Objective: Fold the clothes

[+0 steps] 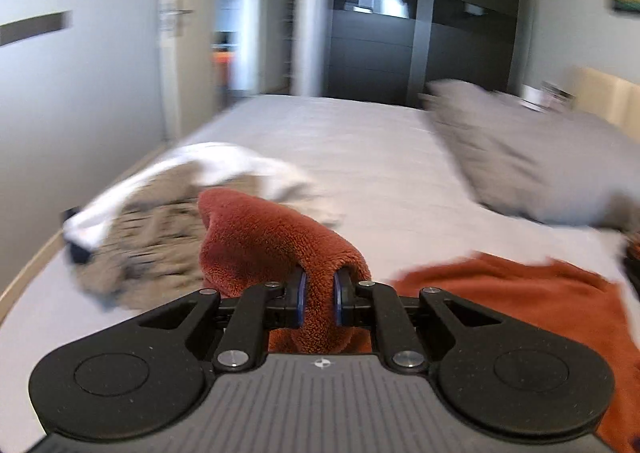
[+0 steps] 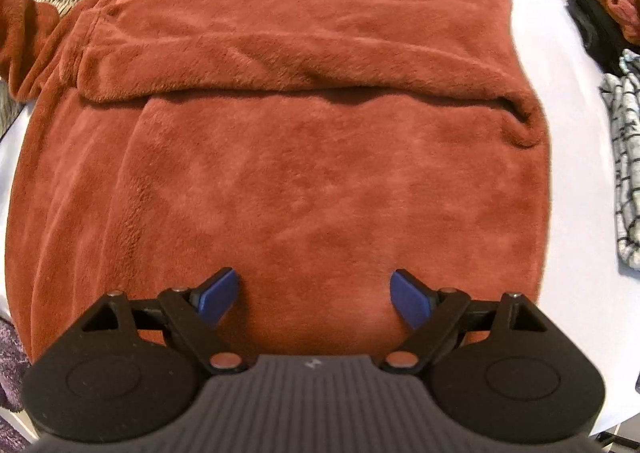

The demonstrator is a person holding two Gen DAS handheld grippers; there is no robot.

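The left tool (image 1: pixel 319 299) pinches a fleece (image 2: pixel 280 157) sleeve mid-fold — the right tool (image 2: pixel 315 299), wide apart above it, should grab next.

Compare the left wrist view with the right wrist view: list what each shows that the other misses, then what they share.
Only the left wrist view shows the left gripper shut on a raised fold of the rust fleece garment, plus the grey pillow, the dark wardrobe and the open doorway. Only the right wrist view shows the right gripper, open above the garment's spread body, the fold line across it, and a checked cloth at the right edge. Both show the rust fleece garment, the white bed sheet and a beige patterned garment on its left.
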